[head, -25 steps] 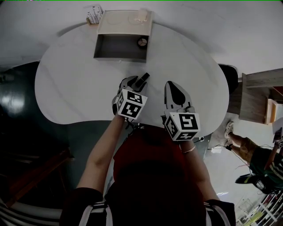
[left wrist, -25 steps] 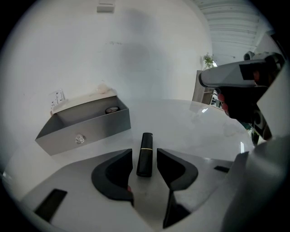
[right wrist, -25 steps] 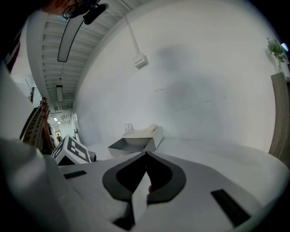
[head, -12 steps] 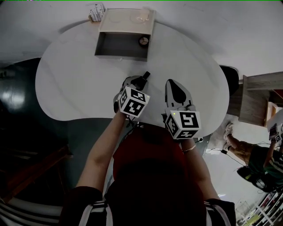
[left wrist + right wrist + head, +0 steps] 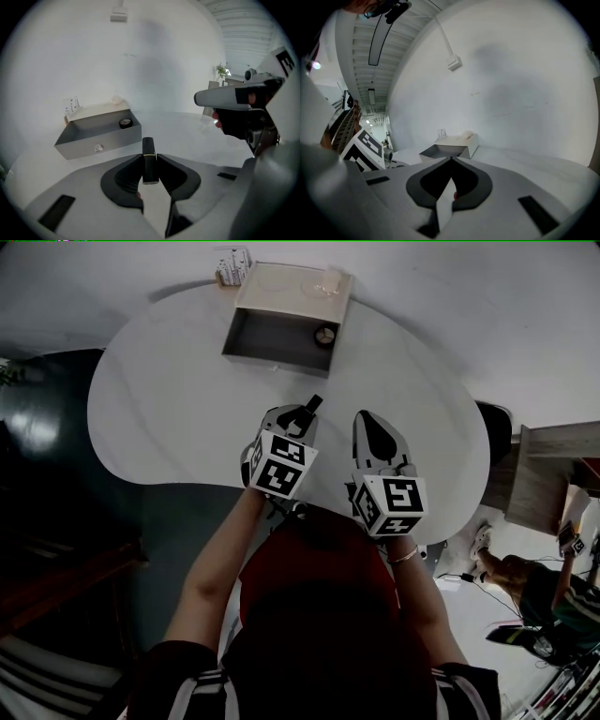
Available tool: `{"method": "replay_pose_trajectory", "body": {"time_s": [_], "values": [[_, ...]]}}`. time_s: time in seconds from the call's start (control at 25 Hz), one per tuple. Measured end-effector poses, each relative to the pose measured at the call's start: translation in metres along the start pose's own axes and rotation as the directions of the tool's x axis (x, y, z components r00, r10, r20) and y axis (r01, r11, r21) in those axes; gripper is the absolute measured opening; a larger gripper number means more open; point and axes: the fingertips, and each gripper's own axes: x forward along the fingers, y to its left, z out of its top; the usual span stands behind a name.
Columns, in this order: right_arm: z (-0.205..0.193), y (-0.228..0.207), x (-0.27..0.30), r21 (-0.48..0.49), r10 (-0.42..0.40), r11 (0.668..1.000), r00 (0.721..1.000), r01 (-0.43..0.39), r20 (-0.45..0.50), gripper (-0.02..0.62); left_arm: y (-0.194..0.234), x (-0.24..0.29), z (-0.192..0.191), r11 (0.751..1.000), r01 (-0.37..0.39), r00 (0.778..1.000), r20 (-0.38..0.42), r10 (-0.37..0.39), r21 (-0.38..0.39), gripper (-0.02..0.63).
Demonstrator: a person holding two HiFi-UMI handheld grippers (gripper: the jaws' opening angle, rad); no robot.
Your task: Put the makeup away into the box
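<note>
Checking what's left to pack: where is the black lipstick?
In the left gripper view, the black lipstick sits pinched between the left gripper's fingers, above the table, short of the grey box.

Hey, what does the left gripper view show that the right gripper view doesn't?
Only the left gripper view: the black lipstick tube that the left tool has just closed its jaws on, and a round compact inside the grey box. Only the right gripper view: the marker cube on the left tool, and ceiling lights. Both: the grey box on the white table.
</note>
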Motion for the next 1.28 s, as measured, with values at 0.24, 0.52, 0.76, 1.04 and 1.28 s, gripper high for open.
{"method": "replay_pose_trajectory", "body": {"time_s": [0.24,0.52,0.76,1.04,1.28], "values": [[0.013,0.018,0.019,-0.034,0.074,0.997,0.997,-0.073,0.011,0.014,0.027,-0.023,0.019,0.996,-0.077,0.996,0.049,0.080,-0.053,0.110],[0.023,0.031,0.035,-0.058,0.139,0.989,0.990,-0.138,0.010,0.014,0.053,-0.041,0.032,0.982,-0.155,0.984,0.068,0.163,-0.104,0.110],[0.026,0.030,0.044,-0.061,0.167,0.984,0.986,-0.167,0.006,0.014,0.067,-0.046,0.039,0.968,-0.195,0.976,0.067,0.208,-0.160,0.110],[0.026,0.023,0.052,-0.036,0.170,0.985,0.985,-0.170,0.007,0.014,0.082,-0.048,0.049,0.949,-0.253,0.962,0.053,0.267,-0.187,0.110],[0.031,0.018,0.059,-0.036,0.167,0.985,0.986,-0.166,0.016,0.014,0.097,-0.046,0.062,0.941,-0.287,0.953,0.051,0.300,-0.181,0.110]]}}
